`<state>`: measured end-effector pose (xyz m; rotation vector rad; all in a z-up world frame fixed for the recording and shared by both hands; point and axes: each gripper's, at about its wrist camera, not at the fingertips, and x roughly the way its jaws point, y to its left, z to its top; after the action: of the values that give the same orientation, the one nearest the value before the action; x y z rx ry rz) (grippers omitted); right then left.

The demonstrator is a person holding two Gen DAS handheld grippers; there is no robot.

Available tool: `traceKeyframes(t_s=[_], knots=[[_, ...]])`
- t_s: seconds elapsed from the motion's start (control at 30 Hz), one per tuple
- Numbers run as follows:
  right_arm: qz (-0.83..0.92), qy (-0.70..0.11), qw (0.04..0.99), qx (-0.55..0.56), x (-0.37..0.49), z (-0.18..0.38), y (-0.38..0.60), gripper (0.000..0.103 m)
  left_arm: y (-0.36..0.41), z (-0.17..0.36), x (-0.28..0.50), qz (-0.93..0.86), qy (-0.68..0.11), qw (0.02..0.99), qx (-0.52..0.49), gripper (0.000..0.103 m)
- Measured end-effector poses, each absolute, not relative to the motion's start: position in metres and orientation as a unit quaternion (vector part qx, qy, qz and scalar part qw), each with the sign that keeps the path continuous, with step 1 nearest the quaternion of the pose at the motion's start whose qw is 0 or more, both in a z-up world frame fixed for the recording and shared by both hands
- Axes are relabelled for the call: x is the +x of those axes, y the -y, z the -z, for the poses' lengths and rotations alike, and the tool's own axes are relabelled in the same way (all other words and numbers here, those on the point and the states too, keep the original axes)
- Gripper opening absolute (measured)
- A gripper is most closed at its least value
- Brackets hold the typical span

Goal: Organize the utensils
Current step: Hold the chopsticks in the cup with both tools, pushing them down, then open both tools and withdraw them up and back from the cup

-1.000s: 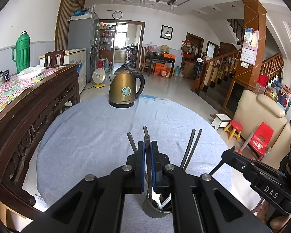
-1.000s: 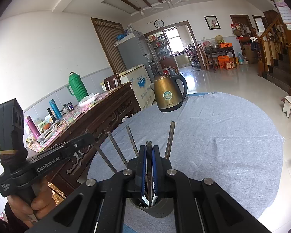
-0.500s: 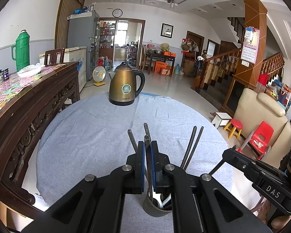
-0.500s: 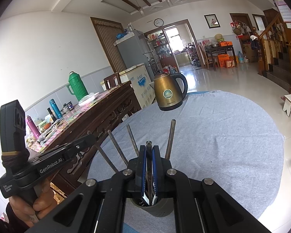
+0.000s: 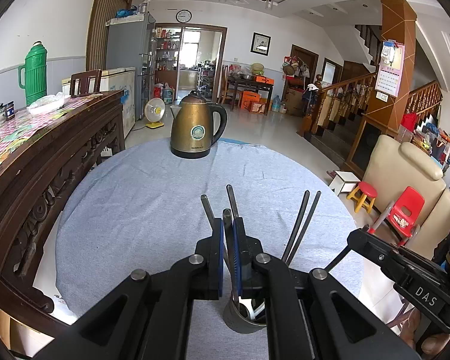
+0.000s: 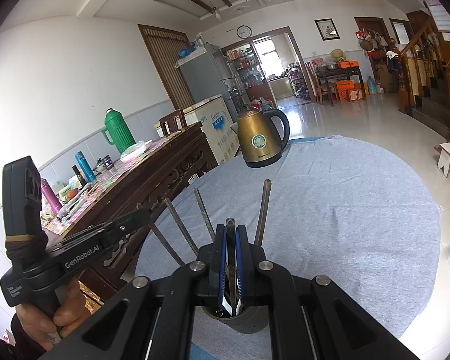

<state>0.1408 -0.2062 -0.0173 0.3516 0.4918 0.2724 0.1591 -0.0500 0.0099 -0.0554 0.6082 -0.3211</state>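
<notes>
Both tools are poised over the grey utensil cup (image 5: 244, 319) at the near edge of the cloth-covered table (image 5: 153, 198), presumably so each piece drops straight in handle-up. The left hand-held gripper (image 5: 228, 241) is clamped on a metal utensil handle (image 5: 226, 219), and the right hand-held gripper (image 6: 230, 250) pinches another handle (image 6: 230, 225). The cup sits directly beneath both, with chopsticks (image 5: 301, 225) leaning out; the kettle (image 5: 195, 132) stands well apart.
</notes>
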Motion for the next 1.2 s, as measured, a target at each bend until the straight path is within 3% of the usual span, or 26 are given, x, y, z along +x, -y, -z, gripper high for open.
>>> traceKeyframes(t_s=[0.4, 0.47, 0.53, 0.6, 0.63, 0.7, 1.2], knots=[[-0.132, -0.253, 0.940, 0.189, 0.145, 0.021, 0.211, 0.008, 0.047, -0.008, 0.162, 0.152, -0.306, 0.939, -0.033, 0.008], [-0.131, -0.253, 0.939, 0.193, 0.145, 0.022, 0.212, 0.010, 0.046, -0.007, 0.163, 0.152, -0.308, 0.939, -0.034, 0.018], [-0.128, -0.252, 0.938, 0.199, 0.145, 0.022, 0.215, 0.017, 0.045, -0.007, 0.163, 0.149, -0.307, 0.939, -0.037, 0.048], [-0.124, -0.249, 0.938, 0.206, 0.145, 0.022, 0.219, 0.032, 0.043, -0.009, 0.162, 0.145, -0.298, 0.942, -0.040, 0.056], [-0.121, -0.244, 0.939, 0.212, 0.143, 0.021, 0.222, 0.035, 0.042, -0.010, 0.161, 0.146, -0.295, 0.943, -0.040, 0.056], [-0.115, -0.234, 0.940, 0.218, 0.140, 0.019, 0.225, 0.052, 0.040, -0.011, 0.161, 0.146, -0.294, 0.944, -0.040, 0.060], [-0.082, -0.226, 0.949, 0.205, 0.121, 0.006, 0.238, 0.058, 0.026, -0.007, 0.160, 0.074, -0.310, 0.948, -0.005, 0.072]])
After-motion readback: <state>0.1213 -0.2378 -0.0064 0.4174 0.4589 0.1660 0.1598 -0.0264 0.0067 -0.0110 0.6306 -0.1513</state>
